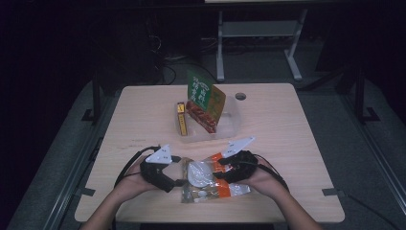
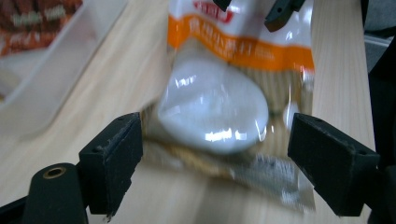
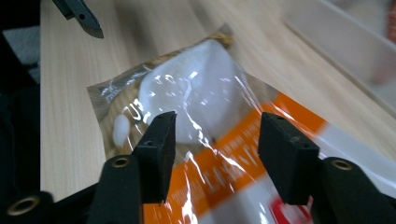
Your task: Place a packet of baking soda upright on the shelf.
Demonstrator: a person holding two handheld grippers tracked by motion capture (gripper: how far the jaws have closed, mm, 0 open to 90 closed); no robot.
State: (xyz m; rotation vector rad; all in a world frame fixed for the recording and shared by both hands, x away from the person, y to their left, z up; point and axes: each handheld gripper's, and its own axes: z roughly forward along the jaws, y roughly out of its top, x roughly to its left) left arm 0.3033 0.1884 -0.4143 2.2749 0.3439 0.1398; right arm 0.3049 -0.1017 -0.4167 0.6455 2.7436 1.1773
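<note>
Wooden table (image 1: 287, 143): bag (image 1: 210, 179) near front edge, right side bare.

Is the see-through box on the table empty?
No, the clear box holds a green and orange packet and a yellow bar.

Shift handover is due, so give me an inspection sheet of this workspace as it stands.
Surface: light wooden table, round hole near the far edge.
Job's things: clear snack bag with orange band and white round contents, lying flat near the front edge.
Clutter: clear plastic tray holding a green and orange packet and a yellow box.
Grippers: left gripper open across the bag's end; right gripper open over the orange band.
Cables: black cables trailing from each gripper.
Surroundings: dark room, grey metal frame behind the table.
</note>
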